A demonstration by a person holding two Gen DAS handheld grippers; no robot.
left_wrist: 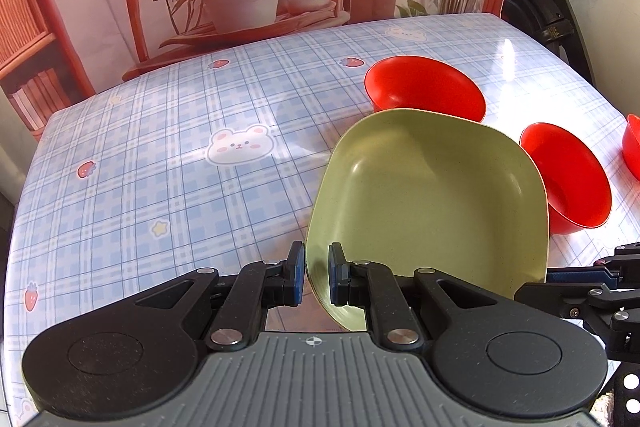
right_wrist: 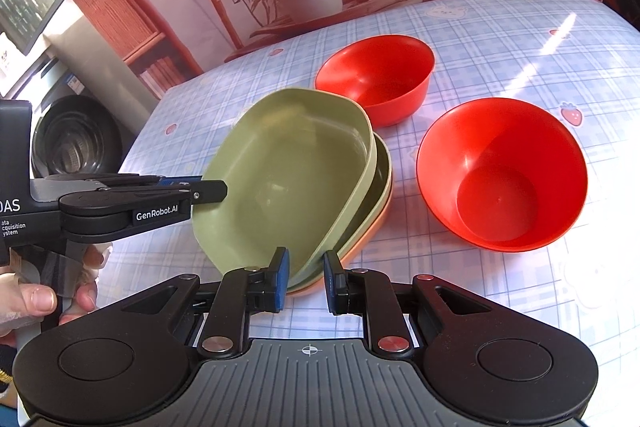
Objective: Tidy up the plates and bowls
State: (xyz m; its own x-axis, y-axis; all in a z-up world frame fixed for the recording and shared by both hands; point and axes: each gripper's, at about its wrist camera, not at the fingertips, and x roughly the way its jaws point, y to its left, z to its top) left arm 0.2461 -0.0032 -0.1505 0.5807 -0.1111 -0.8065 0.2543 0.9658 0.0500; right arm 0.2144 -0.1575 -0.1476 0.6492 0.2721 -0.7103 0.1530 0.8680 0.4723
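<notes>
A green square plate (left_wrist: 432,203) hangs tilted over the table, and my left gripper (left_wrist: 316,271) is shut on its near rim. In the right wrist view the same green plate (right_wrist: 296,171) rests slanted on a stack made of a second green plate (right_wrist: 382,167) and an orange plate (right_wrist: 372,231). My right gripper (right_wrist: 306,277) is shut on the top plate's near edge. The left gripper (right_wrist: 208,191) clamps the plate's left rim there. The right gripper (left_wrist: 536,281) shows at the plate's right edge.
Two red bowls (right_wrist: 380,75) (right_wrist: 504,175) stand upright just right of the plates, and a third red bowl (left_wrist: 632,147) peeks in at the edge. The checked tablecloth (left_wrist: 160,147) ends at a printed backdrop. A person's hand (right_wrist: 36,299) holds the left tool. A washing machine (right_wrist: 76,143) stands past the table's left edge.
</notes>
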